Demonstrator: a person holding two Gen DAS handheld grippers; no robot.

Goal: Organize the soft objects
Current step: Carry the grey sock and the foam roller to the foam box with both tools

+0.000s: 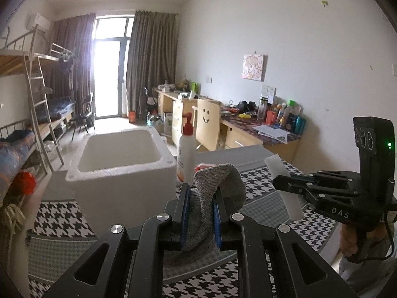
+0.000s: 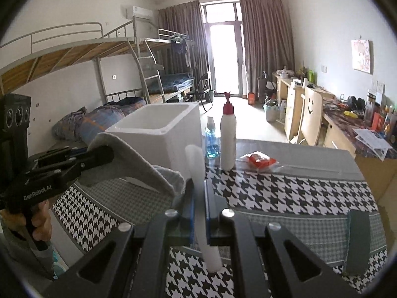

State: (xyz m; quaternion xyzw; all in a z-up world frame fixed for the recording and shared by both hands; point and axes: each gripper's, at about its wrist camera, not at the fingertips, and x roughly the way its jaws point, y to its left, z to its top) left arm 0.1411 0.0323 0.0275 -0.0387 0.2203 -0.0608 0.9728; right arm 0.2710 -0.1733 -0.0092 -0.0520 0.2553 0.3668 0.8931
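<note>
My left claw point(image 1: 201, 206) is clamped on a grey sock point(image 1: 218, 186): the fabric runs up between the two blue-padded fingers point(image 1: 216, 213) and folds over above them, lifted off the table point(image 1: 62, 221). Seen from the right wrist, the same left claw point(image 2: 99, 157) enters from the left edge with the sock point(image 2: 139, 159) draped across it, the pale inner side turned up.

My right claw point(image 2: 198, 193) is closed on a white sock point(image 2: 198, 173), which stands up as a narrow strip between the fingers point(image 2: 189, 208) and hangs down below them. From the left wrist view this right claw point(image 1: 280, 182) sits at the right, the white sock point(image 1: 285, 186) passing through its tips, tilted. Both socks are held above the near part of the table, close beside each other.

The table carries a black-and-white houndstooth cloth point(image 2: 285, 188). A white foam box point(image 1: 119, 164), open at the top, stands toward the table's far left. Just beside its right wall stand a white pump bottle point(image 2: 228, 141) with a red top and a small blue spray bottle point(image 2: 212, 141). A red packet in clear wrap point(image 2: 260, 160) lies near the far edge, right of the bottles. A dark flat strip point(image 2: 357, 241) lies near the right edge.
</note>
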